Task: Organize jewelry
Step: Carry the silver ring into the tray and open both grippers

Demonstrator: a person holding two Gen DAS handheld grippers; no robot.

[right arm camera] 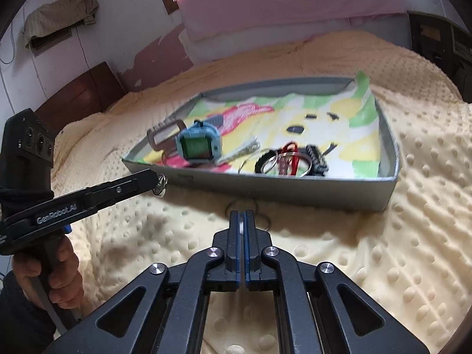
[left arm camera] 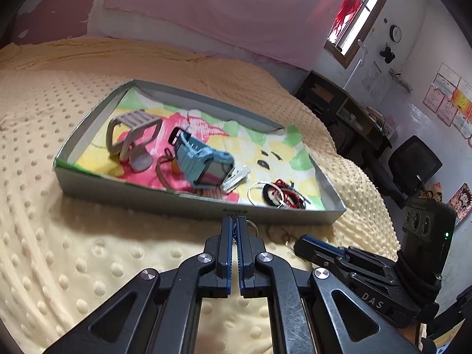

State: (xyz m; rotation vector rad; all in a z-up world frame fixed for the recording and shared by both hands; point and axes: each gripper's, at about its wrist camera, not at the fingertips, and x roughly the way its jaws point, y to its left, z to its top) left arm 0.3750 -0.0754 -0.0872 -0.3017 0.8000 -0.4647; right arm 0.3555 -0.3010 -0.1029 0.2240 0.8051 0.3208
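Both tools hover before the tray (left arm camera: 188, 203); left tool (left arm camera: 235, 221) pinches a ring (right arm camera: 160, 183).

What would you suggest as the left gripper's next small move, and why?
Probably ease the left gripper forward over the grey tray and its near wall: it is shut on a small metal ring, just short of the tray, where bangles lie.

On a dotted yellow blanket (left arm camera: 88, 250), the left gripper (left arm camera: 235, 221) pinches a small metal ring (left arm camera: 253, 226) just short of a grey tray (left arm camera: 188, 199) holding a blue watch (left arm camera: 203, 159), bangles (left arm camera: 270, 194) and a grey stand (left arm camera: 132, 135), with the right gripper (left arm camera: 303, 243) alongside.
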